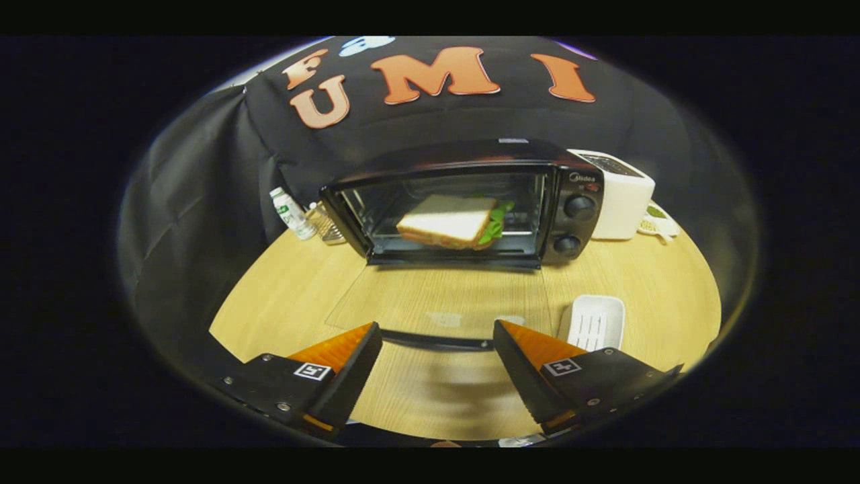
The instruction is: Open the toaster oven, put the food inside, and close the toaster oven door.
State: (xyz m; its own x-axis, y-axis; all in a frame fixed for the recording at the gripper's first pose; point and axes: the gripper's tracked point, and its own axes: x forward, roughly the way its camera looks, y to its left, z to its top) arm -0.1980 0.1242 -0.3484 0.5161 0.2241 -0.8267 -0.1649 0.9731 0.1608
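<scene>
A black toaster oven point(510, 161) stands at the back of the wooden table, its glass door point(437, 296) folded down flat toward me. Inside on the rack lies a sandwich point(447, 222) of white bread with green lettuce showing at its right side. The door's dark handle bar point(437, 341) runs across between my fingertips, slightly beyond them. My gripper point(437, 336) is open, fingers wide apart, one on each side of the handle, holding nothing. Two knobs point(578, 207) sit on the oven's right panel.
A white tray point(594, 321) lies on the table just ahead of the right finger. A white appliance point(621, 195) stands right of the oven. Left of the oven are a small white bottle point(290, 214) and a metal rack point(327, 225).
</scene>
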